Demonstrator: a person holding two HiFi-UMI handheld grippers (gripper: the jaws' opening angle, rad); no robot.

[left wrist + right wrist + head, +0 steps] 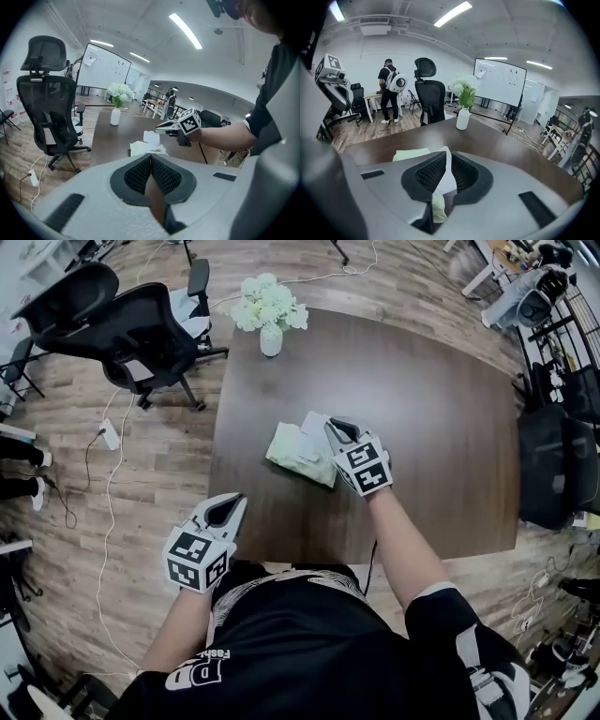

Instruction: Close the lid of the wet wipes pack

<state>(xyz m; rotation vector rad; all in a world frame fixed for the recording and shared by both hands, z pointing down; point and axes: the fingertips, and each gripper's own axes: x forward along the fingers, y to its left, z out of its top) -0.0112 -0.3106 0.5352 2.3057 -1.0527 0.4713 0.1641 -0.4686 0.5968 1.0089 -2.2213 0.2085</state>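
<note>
The right gripper, at frame centre, has its jaws pinched on the white lid of the pale green wet wipes pack, which lies mid-table. The left gripper, jaws together and empty, hangs lower left by the table's near corner.

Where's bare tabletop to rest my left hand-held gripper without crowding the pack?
The dark brown wooden table is bare across its right half, beyond the right hand-held gripper, and between the white flower vase and the pale green wet wipes pack. It's crowded only at the pack, where that gripper pinches the white lid.
</note>
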